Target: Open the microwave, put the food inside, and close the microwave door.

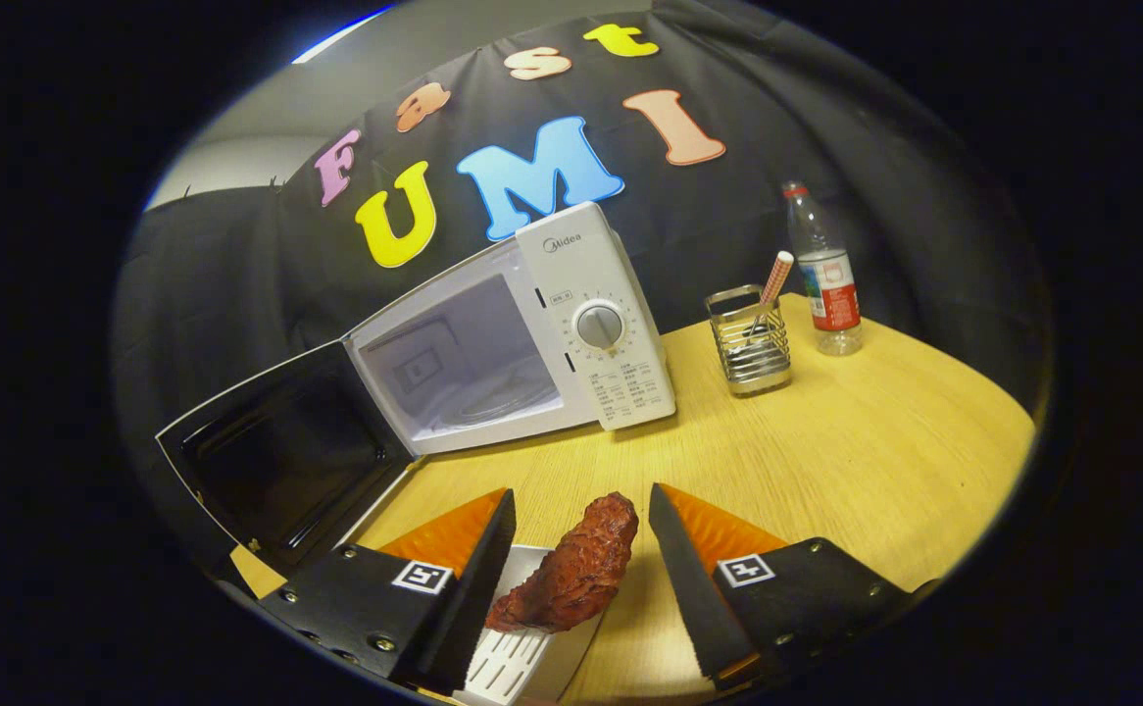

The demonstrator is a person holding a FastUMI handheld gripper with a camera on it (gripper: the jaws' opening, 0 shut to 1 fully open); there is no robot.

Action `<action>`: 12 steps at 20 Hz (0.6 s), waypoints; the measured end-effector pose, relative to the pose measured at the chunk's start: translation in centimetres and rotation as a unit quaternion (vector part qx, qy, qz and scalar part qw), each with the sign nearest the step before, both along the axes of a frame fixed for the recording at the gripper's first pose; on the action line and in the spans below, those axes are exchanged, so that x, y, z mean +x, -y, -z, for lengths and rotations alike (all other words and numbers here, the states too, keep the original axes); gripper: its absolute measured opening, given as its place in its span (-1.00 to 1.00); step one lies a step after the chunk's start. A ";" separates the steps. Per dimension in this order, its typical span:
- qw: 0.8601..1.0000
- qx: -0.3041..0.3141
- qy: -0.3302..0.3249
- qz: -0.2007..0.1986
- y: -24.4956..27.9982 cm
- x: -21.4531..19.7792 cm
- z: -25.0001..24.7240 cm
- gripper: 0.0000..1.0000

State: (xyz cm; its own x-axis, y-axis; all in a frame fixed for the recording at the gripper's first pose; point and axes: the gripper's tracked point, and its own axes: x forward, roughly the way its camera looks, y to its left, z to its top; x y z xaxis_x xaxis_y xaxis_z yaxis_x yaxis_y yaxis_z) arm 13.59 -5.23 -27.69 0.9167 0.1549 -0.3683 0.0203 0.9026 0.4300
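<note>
A white microwave point(532, 333) stands on the wooden table point(846, 451), beyond the fingers. Its door point(282, 456) is swung wide open to the left, and the pale cavity with a glass turntable point(493, 397) shows inside. A reddish-brown piece of food point(576, 569) lies between the fingers, resting on a white slotted tray point(513, 652) beneath it. My gripper point(581, 515) is open, with a finger on each side of the food. The left finger is near the food; a clear gap separates the right finger from it.
To the right of the microwave stand a metal wire holder point(750, 341) with a striped stick in it and a clear plastic bottle point(824, 270) with a red label. The open door takes up the space left of the fingers.
</note>
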 end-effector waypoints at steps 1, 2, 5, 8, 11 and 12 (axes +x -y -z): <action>1.000 0.010 -0.004 -0.005 -0.5 0.1 0.4 0.64; 1.000 0.024 -0.009 -0.010 -0.9 0.0 0.9 0.64; 0.998 0.066 0.000 0.016 -0.6 0.5 1.2 0.29; 0.992 0.122 -0.010 0.014 -1.1 0.3 1.3 -0.42; 0.980 0.195 -0.022 0.014 -1.4 -0.1 1.0 -0.71; 0.979 0.202 -0.024 0.018 -1.2 -0.1 1.1 -0.73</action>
State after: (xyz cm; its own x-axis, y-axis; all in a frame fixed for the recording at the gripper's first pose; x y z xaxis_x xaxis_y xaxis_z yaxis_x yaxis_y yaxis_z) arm 13.51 -4.02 -28.77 0.9074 0.2651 -0.3260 0.0768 0.6580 0.7491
